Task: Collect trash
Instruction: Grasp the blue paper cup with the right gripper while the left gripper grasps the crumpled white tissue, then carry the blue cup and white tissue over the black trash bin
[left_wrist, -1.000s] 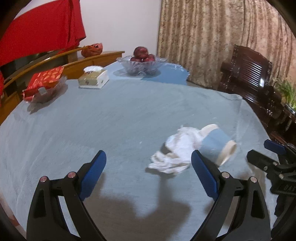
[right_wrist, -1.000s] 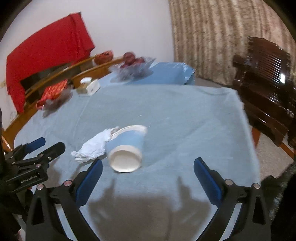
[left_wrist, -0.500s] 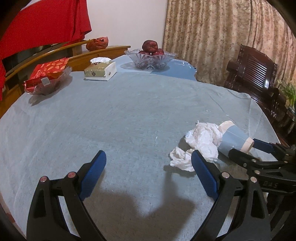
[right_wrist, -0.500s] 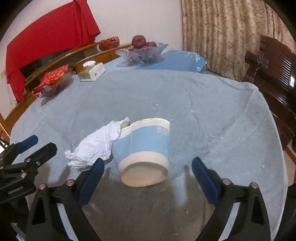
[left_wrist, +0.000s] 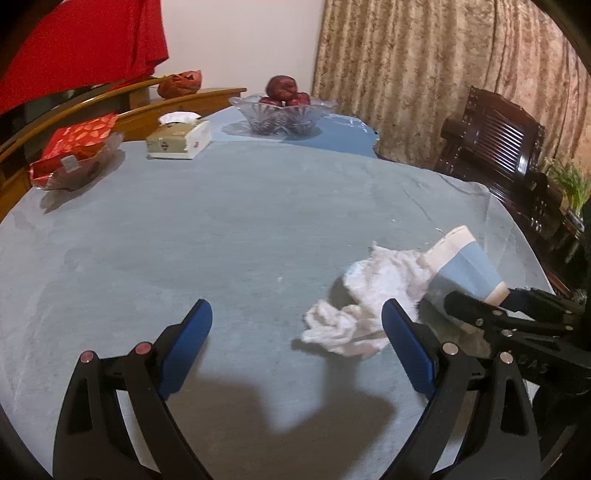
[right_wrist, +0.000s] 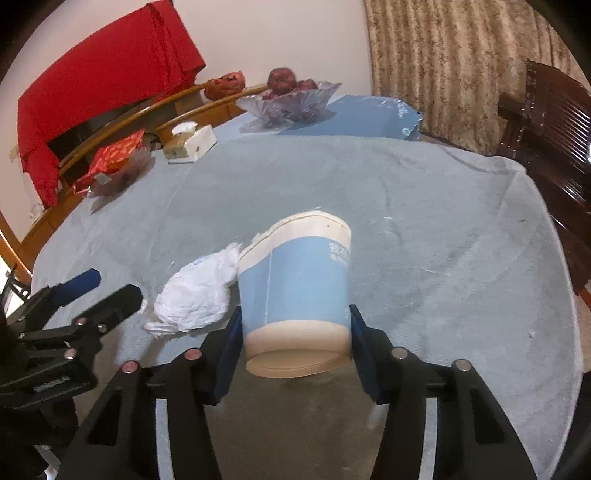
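A blue and cream paper cup lies on its side on a table covered in grey-blue cloth, its flat base towards the right wrist camera and its open rim pointing away. A crumpled white tissue lies on the cloth, touching the cup's rim on its left side.

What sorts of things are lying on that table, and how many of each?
Paper cups: 1
Crumpled tissues: 1
Tissue boxes: 1
Glass fruit bowls: 1
Dishes holding a red packet: 1
Total: 5
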